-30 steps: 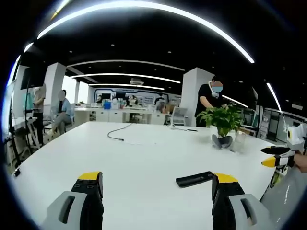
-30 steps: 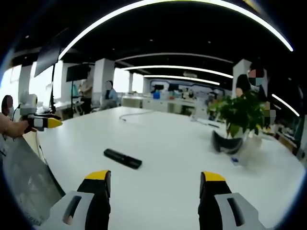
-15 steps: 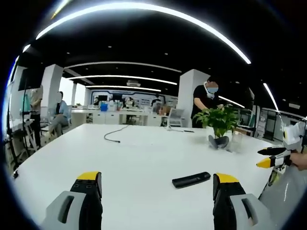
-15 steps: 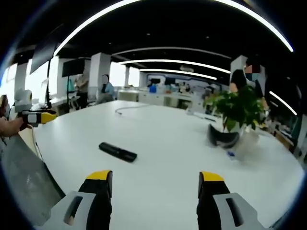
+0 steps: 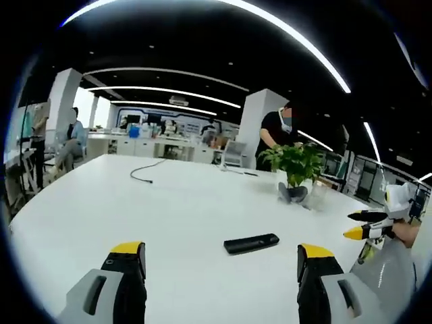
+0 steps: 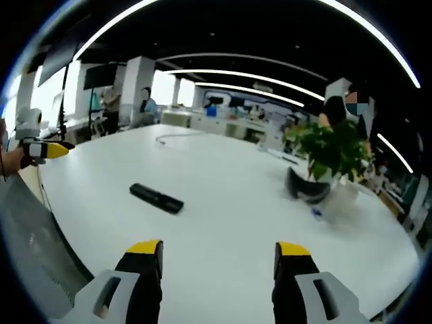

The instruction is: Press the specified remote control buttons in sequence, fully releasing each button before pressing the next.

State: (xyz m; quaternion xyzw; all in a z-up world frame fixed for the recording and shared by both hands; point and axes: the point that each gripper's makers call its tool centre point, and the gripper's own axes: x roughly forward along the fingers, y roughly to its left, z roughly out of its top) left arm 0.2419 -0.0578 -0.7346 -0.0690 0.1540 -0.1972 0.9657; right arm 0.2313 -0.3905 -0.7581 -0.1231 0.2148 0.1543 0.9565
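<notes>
Remote control (image 5: 251,243) lies flat on the white worktop (image 5: 169,209), well apart from both tools; the left hand-held gripper (image 5: 219,260) has its jaws wide apart and holds nothing; the right hand-held gripper (image 6: 219,255) likewise (a potted plant (image 6: 329,158) stands beyond).

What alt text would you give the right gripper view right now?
A black remote lies flat on a white table, ahead and left of the right gripper, whose yellow-tipped jaws stand open and empty. A potted plant stands far right, and the left gripper enters at the left edge.
</notes>
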